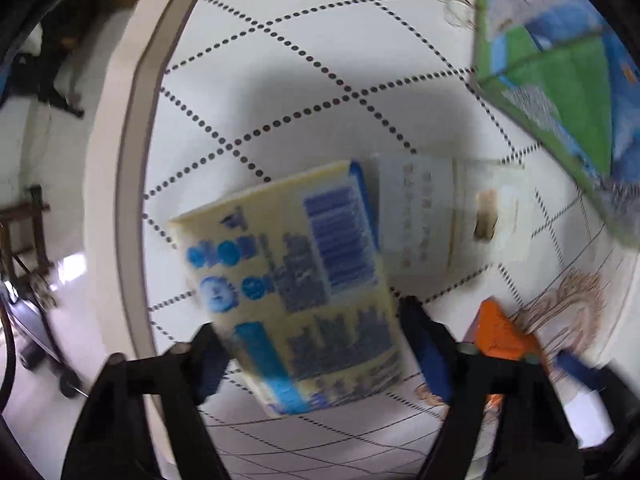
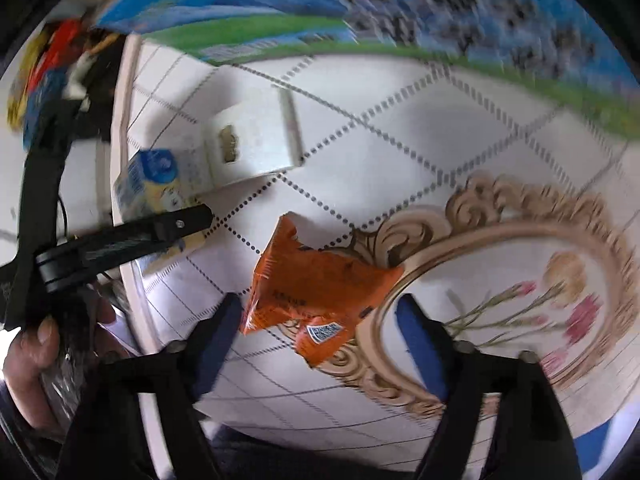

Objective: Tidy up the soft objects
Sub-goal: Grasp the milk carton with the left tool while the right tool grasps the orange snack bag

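A yellow and blue tissue pack [image 1: 296, 280] with a barcode sits between the fingers of my left gripper [image 1: 316, 356], which is closed on its sides; the right wrist view shows the same pack [image 2: 156, 184] held in the left gripper. A white tissue pack [image 1: 432, 216] lies just beyond it on the table, also in the right wrist view [image 2: 252, 140]. An orange snack packet [image 2: 312, 280] lies on the table, its near end between the open jaws of my right gripper [image 2: 320, 340]. It shows at the lower right of the left view [image 1: 498, 336].
The round white table [image 1: 280, 80] has a dotted diamond pattern and a floral medallion [image 2: 520, 264]. A large blue and green package [image 2: 360, 8] stands at the far side, also in the left view [image 1: 560, 72]. The table's edge [image 1: 132, 160] runs close on the left.
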Demonstrator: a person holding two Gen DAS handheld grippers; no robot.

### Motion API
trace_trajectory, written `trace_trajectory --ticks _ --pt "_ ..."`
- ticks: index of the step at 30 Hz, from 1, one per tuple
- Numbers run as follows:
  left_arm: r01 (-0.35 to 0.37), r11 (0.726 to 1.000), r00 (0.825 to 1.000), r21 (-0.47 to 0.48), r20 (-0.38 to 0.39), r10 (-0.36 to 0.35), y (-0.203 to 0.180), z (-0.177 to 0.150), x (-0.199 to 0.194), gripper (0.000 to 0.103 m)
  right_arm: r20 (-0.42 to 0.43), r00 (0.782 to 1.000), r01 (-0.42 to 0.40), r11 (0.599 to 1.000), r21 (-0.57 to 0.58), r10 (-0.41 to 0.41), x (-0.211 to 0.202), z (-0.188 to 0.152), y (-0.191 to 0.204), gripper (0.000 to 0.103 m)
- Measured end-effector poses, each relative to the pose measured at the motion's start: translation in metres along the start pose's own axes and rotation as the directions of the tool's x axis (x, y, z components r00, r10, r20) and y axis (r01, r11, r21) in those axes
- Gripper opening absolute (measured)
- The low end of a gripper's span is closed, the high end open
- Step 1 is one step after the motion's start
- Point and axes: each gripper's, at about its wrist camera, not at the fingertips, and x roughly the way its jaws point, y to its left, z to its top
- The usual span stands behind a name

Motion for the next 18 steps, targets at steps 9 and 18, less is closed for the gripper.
trace_trajectory --ticks 9,18 --pt "0.027 1.0 1.0 -0.007 -0.007 -0.027 0.007 -0.052 -0.001 0.062 -0.111 0.994 -0.015 0.996 0.088 0.025 0.019 0.021 0.013 0.084" --pt "-0.027 1.0 0.999 -0.005 0.04 0.027 -0.004 -0.052 -0.008 0.062 -0.119 0.987 -0.06 0.934 0.353 0.108 0.056 0.026 -0.011 0.074"
